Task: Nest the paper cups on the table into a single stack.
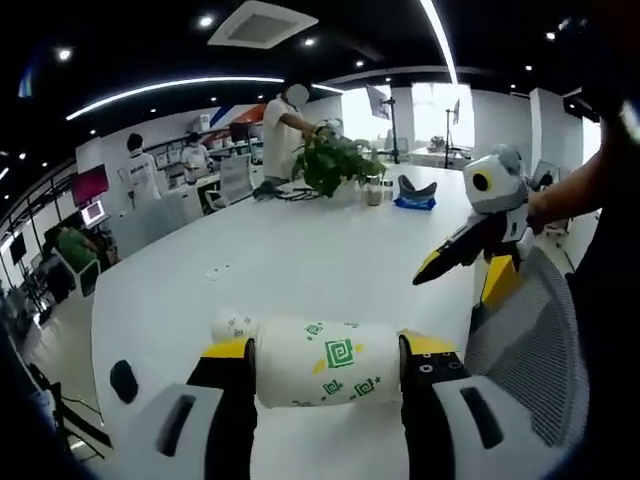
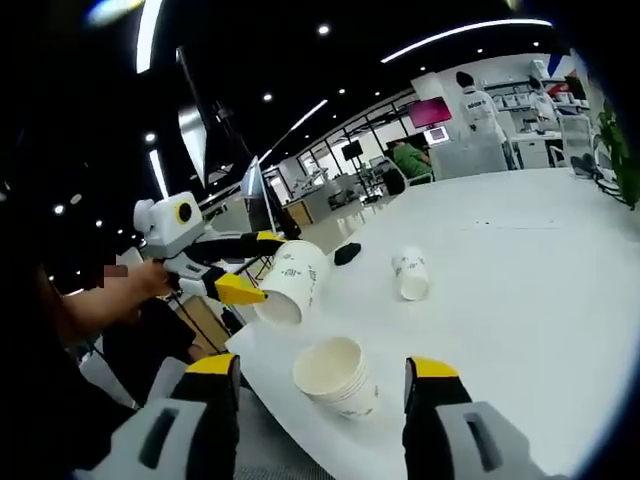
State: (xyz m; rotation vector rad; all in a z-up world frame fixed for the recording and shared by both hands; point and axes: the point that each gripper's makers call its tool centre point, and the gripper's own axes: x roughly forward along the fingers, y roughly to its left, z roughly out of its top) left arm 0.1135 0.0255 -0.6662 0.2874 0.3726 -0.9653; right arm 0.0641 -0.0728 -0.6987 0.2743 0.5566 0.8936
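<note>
Left gripper [image 1: 328,365] pinches a paper cup [image 1: 325,362] sideways.
Right gripper [image 2: 325,385] spread, cup stack [image 2: 338,377] between jaws; lone cup [image 2: 411,274] at 1 o'clock.

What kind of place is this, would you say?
Probably an open-plan office or lab: a big white table holding paper cups, desks with monitors and people behind, and strip lights overhead.

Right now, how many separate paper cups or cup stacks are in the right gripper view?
3: one cup held sideways in the left gripper; an upright nested stack at the table edge; one cup lying on its side farther out. Others may lie outside the view.
</note>
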